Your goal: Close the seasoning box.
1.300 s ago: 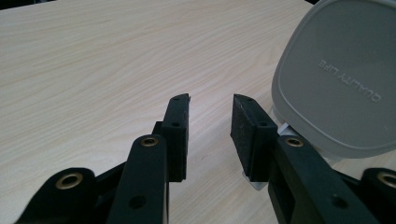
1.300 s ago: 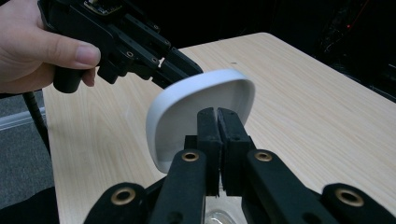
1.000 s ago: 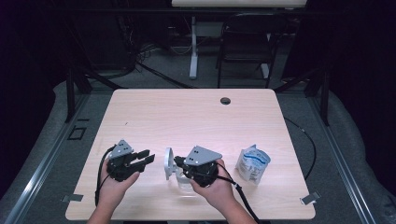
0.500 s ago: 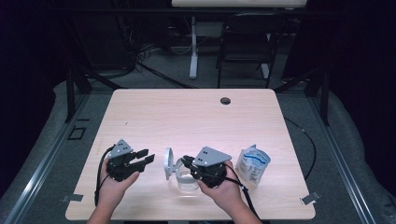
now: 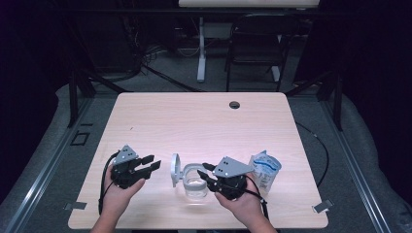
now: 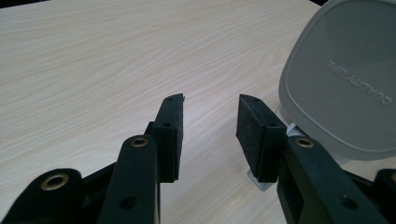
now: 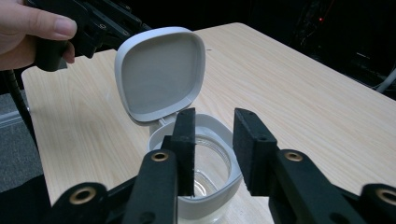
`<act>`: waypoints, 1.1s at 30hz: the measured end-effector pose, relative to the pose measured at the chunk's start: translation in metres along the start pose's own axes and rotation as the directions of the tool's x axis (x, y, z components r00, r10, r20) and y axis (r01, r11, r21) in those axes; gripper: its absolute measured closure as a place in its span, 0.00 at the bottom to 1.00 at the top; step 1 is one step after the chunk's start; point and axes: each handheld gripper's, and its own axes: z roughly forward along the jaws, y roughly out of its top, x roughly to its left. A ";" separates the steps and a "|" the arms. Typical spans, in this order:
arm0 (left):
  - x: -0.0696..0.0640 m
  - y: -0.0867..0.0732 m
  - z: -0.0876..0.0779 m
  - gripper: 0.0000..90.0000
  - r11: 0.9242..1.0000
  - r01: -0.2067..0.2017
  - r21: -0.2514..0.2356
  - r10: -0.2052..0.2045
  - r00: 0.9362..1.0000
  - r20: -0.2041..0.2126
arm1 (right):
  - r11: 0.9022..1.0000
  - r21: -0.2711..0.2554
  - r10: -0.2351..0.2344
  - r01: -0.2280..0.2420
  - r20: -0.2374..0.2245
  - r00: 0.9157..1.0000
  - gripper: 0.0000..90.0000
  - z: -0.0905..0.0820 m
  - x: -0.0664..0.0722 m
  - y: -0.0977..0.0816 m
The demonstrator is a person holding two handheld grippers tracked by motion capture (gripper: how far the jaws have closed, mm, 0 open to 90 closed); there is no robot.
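A: Start at the near edge of the table (image 5: pixel 145 213). What are the hands doing?

B: Both come in from the bottom of the high view. The right gripper (image 5: pixel 208 173) sits close to the near edge, its black jaws pointing left at the clear jar (image 5: pixel 194 182). The jaws have just been opening; in the right gripper view (image 7: pixel 212 140) they stand apart above the jar's grey rim with nothing pinched between the pads. So it is released, not grasping.

A: And the jar itself?

B: It stands upright on the table, near the front edge and roughly in the middle, just left of the right gripper. Its grey hinged lid (image 5: pixel 175 169) is swung up on the jar's left side, standing almost on edge. In the right gripper view the lid's (image 7: pixel 161 74) hollow inner face looks toward the camera, and the jar (image 7: pixel 205 186) looks empty through the glass.

A: The other hand?

B: The left gripper (image 5: pixel 148 165) is further left, at about the same depth, jaws aimed right toward the lid but apart from it. Its jaws have also just been opening wider. In the left gripper view (image 6: pixel 210 126) the pads are spread over bare wood, gripping nothing, with the lid's (image 6: pixel 345 79) outer face, lettered, just beyond the right-hand jaw.

A: Anything beside them?

B: A crumpled clear pouch with blue print (image 5: pixel 265 171) lies just right of the right hand.

A: Farther back?

B: A small dark hole (image 5: pixel 234 104) near the table's far edge, and a folding chair (image 5: pixel 255 48) on the floor beyond.
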 end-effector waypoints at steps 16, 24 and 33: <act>0.004 -0.001 0.000 0.68 1.000 0.016 -0.001 -0.016 1.000 -0.001 | 0.999 -0.015 0.042 -0.042 0.049 0.998 0.68 -0.032 -0.018 -0.004; 0.004 -0.002 -0.001 0.68 1.000 0.024 -0.003 -0.024 1.000 0.000 | 0.995 -0.039 0.096 -0.092 0.120 0.988 0.63 -0.057 -0.043 0.003; 0.005 -0.003 0.001 0.68 1.000 0.028 0.000 -0.028 1.000 -0.001 | 0.994 -0.043 0.102 -0.096 0.177 0.979 0.58 -0.074 -0.059 0.010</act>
